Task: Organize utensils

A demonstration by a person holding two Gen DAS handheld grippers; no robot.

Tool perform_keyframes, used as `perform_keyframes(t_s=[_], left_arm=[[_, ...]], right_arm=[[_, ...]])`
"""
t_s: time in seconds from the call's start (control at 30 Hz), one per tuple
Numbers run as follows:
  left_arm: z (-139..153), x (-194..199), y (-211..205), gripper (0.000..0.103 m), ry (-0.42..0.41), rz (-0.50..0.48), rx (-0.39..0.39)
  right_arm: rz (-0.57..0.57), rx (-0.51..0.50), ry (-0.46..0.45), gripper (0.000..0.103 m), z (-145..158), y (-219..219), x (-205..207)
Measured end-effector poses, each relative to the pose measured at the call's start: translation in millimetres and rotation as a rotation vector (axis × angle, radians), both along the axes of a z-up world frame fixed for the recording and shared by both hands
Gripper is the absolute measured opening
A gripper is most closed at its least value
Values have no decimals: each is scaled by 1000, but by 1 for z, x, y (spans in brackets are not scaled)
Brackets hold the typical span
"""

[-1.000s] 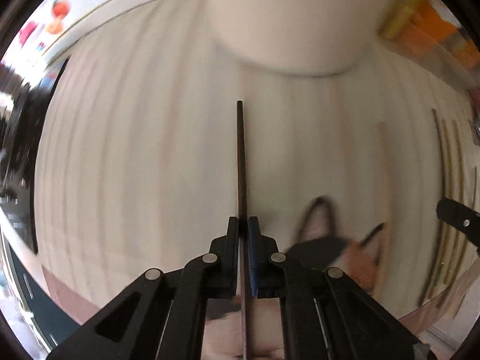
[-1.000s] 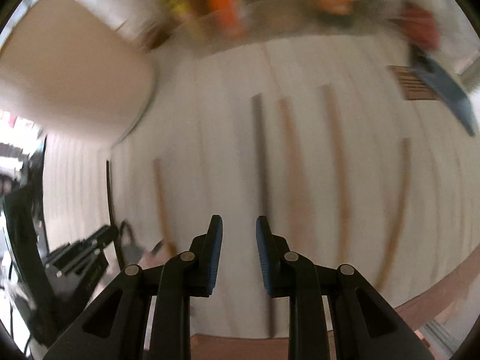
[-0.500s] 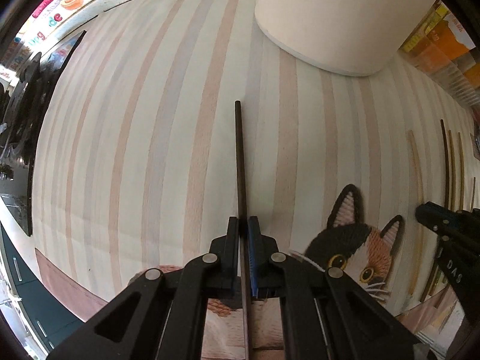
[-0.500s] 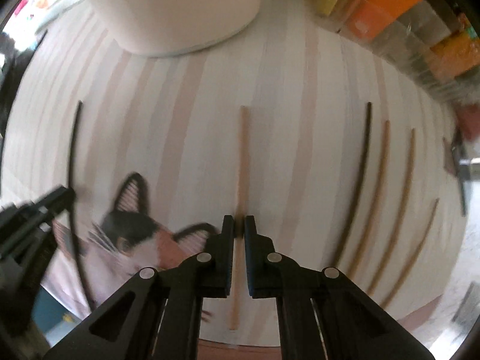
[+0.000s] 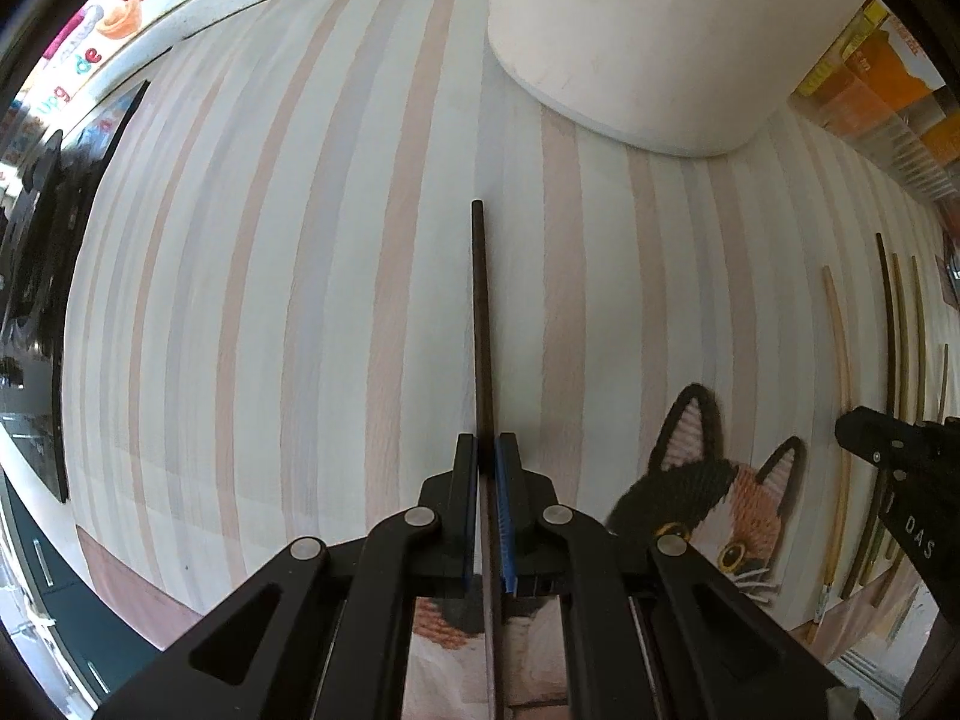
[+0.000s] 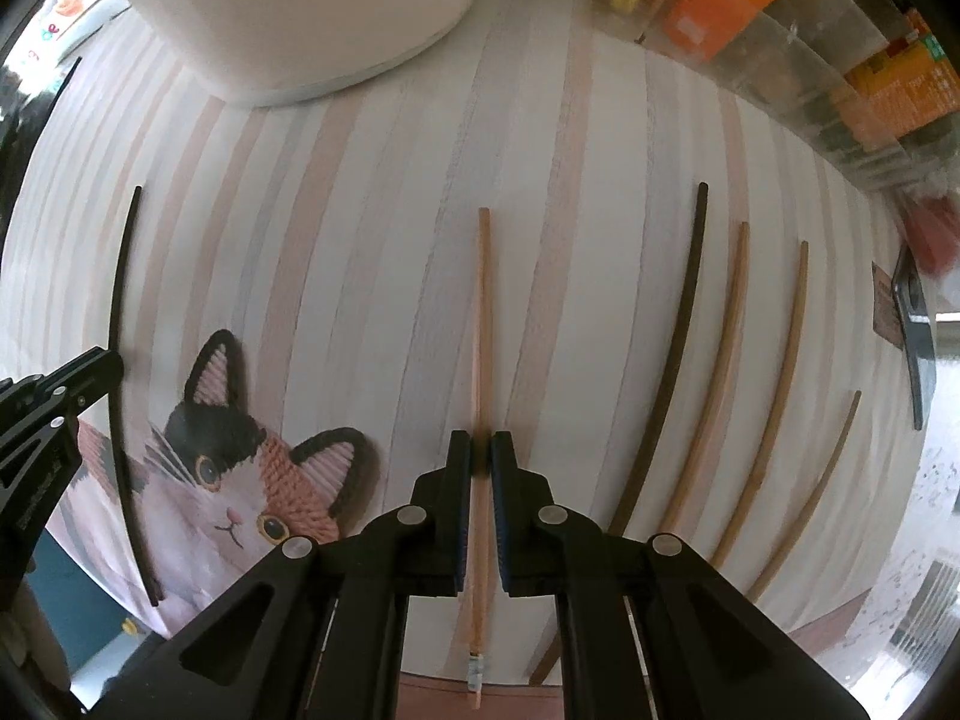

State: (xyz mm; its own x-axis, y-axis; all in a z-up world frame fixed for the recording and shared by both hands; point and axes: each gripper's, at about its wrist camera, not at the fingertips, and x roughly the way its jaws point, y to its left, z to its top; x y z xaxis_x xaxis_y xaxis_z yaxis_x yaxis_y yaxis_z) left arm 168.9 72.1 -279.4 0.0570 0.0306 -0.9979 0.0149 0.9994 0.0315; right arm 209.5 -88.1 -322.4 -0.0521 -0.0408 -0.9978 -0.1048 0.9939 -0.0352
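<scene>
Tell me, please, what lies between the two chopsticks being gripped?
The cat-face mat lies between the dark chopstick and the light chopstick, in the right wrist view.

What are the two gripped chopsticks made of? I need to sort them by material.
Dark chopstick in the left gripper: matte near-black, possibly stained wood or plastic. Pale chopstick in the right gripper: tan, unlacquered, probably bamboo or light wood.

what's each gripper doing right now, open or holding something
Left gripper: closed on the dark chopstick.
Right gripper: closed on the light wooden chopstick.
</scene>
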Motion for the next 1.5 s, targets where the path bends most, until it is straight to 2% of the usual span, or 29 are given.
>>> perform_keyframes(t_s=[0.23,0.4,0.5,0.77,1.07,1.3,1.4,1.43,1.47,1.5], left_arm=[[-1,11,-9,4,-17,-37,22],[5,2,-18,3,-79,-47,56],[21,-4,-20,3,-121,-58,44],[85,-20,-27,3,-264,-73,-26],[149,-38,-26,2,-421,-98,-69],[226,-40,-32,0,-610,-120,-138],[248,-34,-34,0,-644,-134,-169],[250,-30,-32,0,-641,-136,-189],[251,-27,-30,5,-628,-137,-208],[249,-23,-22,6,-619,-104,-223]], right_arm=[[-17,0,9,9,4,-5,3],[-59,43,-9,7,9,-15,5],[-100,89,-28,7,12,-31,2],[-82,179,-140,7,48,-46,-11],[-48,220,-303,7,108,-52,-31],[-73,269,-481,6,181,-56,-23],[-77,304,-557,6,222,-60,-9],[-74,315,-560,6,228,-59,-4],[-82,322,-556,6,235,-59,1],[-89,338,-544,6,240,-59,9]])
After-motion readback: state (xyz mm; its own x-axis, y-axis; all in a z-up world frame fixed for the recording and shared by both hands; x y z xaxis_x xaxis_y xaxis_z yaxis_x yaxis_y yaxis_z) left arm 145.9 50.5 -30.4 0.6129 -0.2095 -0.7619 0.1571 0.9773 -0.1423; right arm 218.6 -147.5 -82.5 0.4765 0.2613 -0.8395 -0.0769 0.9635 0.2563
